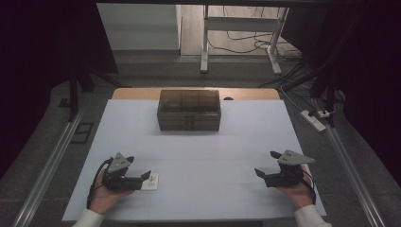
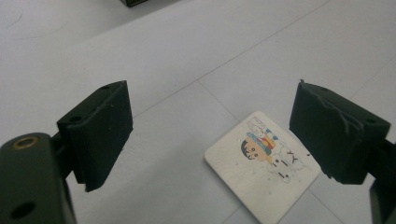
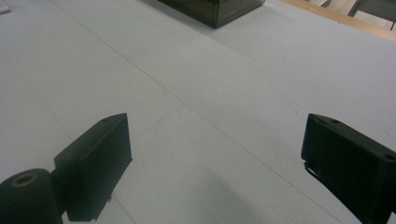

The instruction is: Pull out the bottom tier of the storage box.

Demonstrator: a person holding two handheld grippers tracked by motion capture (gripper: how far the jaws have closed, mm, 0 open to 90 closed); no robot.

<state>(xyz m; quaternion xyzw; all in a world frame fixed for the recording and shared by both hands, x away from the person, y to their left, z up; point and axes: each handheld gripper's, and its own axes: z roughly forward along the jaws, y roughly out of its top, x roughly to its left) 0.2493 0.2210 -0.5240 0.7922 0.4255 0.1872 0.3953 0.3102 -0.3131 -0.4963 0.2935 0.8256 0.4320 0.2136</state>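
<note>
A small white card (image 2: pixel 261 165) with a cartoon figure printed on it lies flat on the white table; in the high view the card (image 1: pixel 150 181) sits at the front left. My left gripper (image 1: pixel 140 178) rests low just left of it, open, the card lying on the table near the right jaw. In the left gripper view the gripper (image 2: pixel 212 140) has wide jaws and nothing between them. My right gripper (image 1: pixel 265 166) lies at the front right, open and empty, and the right gripper (image 3: pixel 215 163) points over bare table. A dark brown box (image 1: pixel 189 110) with a closed lid stands at the back centre.
The white table sheet (image 1: pixel 198 146) ends in a wooden strip at the far edge. Beyond it stand a white desk frame (image 1: pixel 204 52) and cables on the floor. A power strip (image 1: pixel 313 120) lies off the right side.
</note>
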